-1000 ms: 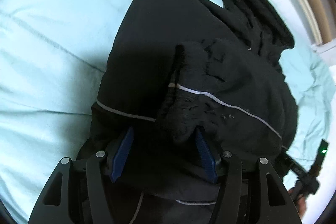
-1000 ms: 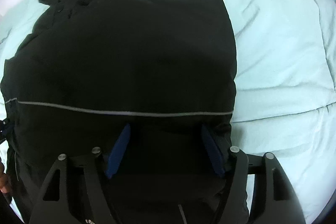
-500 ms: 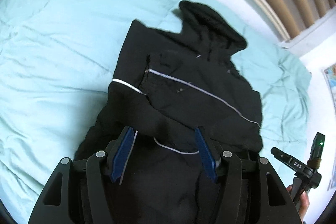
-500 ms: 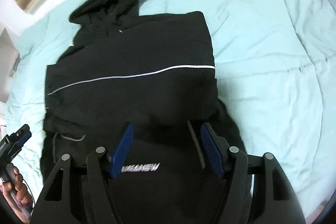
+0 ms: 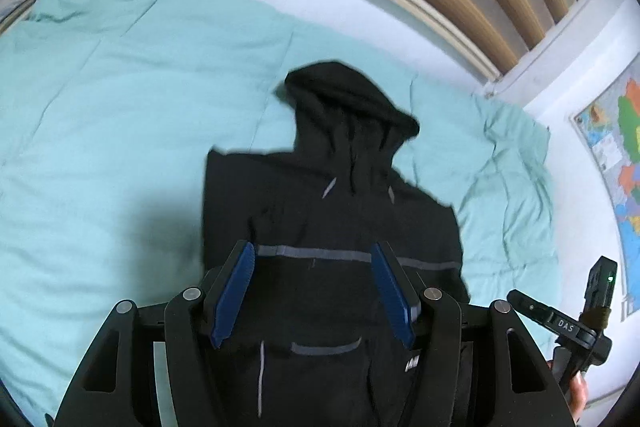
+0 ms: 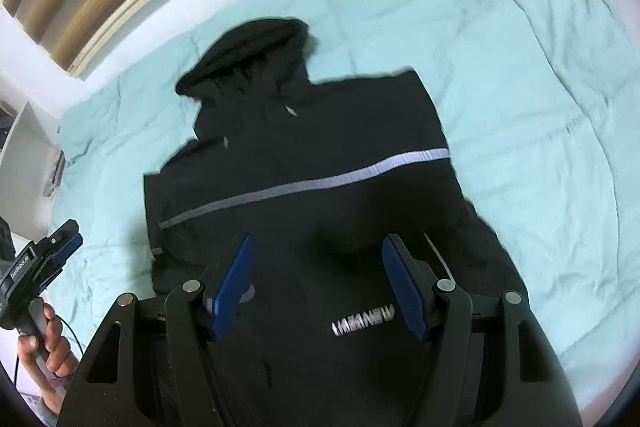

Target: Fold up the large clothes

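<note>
Black, soft fleece: the hooded jacket (image 5: 332, 211) lay on the quilted pale-teal duvet (image 5: 120, 115), rounded hood at the far end, a grey reflective stripe across it. I saw my left gripper (image 5: 313, 293) and right gripper (image 6: 320, 291) above it, fingers spread, empty.

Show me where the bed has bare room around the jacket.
Bare duvet lies wide on the right of the black jacket, also on its left and beyond the hood. The middle is covered.
</note>
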A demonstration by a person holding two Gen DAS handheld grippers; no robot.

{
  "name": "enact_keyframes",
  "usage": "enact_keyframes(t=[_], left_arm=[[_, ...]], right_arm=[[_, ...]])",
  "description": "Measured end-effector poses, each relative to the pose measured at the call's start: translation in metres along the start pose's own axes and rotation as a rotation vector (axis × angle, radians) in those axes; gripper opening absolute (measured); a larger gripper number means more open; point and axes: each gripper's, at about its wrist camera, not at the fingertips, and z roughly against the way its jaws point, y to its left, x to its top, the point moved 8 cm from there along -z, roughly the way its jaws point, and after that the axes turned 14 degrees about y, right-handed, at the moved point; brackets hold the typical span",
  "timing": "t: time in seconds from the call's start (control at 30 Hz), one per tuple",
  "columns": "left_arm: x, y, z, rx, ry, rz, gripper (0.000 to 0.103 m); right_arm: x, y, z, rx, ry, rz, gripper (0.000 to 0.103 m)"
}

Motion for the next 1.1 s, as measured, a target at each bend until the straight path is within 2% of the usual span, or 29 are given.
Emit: enact_keyframes(t=[0.2, 0.33, 0.47, 0.57, 0.77, 0.8, 0.83, 0.87, 0.9, 0.93, 1.0, 1.07, 1.1], left_arm=[[0.07, 0.005, -0.032, 0.049, -0.027, -0.016, 0.063], [0.131, 0.018, -0.088, 0.086, -0.013, -0.018, 0.063], [0.182, 0.031, -0.145, 0.059, 0.01, 0.011, 0.063], [0.212, 0.037, -0.184, 0.064, 0.032, 0.019, 0.063], [0.252, 0.04, -0.251, 0.09, 0.102, 0.002, 0.063], [0.257, 0.039, -0.257, 0.076, 0.096, 0.005, 0.063], [0.261, 0.04, -0.259, 0.06, 0.075, 0.013, 0.063], [0.266, 0.044, -0.261, 0.059, 0.057, 0.021, 0.05], [0.27, 0.048, -0.26, 0.064, 0.039, 0.028, 0.007], [0.273, 0.052, -0.256, 0.025, 0.033, 0.047, 0.008], [0.273, 0.051, -0.232, -0.072, -0.037, 0.049, 0.008], [0.267, 0.047, -0.215, -0.113, -0.066, 0.011, 0.009], [0.265, 0.047, -0.215, -0.108, -0.061, 0.001, 0.011]], right_arm=[[0.103, 0.031, -0.021, 0.024, -0.054, 0.068, 0.07], [0.183, 0.032, -0.062, 0.019, -0.081, 0.088, 0.07], [0.252, 0.031, -0.116, -0.006, -0.079, 0.114, 0.07], [0.29, 0.031, -0.157, -0.011, -0.05, 0.122, 0.07], [0.335, 0.032, -0.223, -0.052, 0.013, 0.143, 0.07], [0.34, 0.033, -0.233, -0.042, 0.025, 0.143, 0.066], [0.344, 0.034, -0.239, -0.026, 0.023, 0.146, 0.056], [0.347, 0.036, -0.242, -0.014, 0.016, 0.153, 0.031], [0.349, 0.035, -0.242, -0.023, 0.01, 0.155, 0.023], [0.351, 0.034, -0.238, -0.03, -0.012, 0.153, 0.015], [0.353, 0.026, -0.215, 0.046, -0.08, 0.142, 0.011], [0.347, 0.02, -0.196, 0.112, -0.127, 0.142, 0.011], [0.345, 0.017, -0.197, 0.109, -0.129, 0.151, 0.011]])
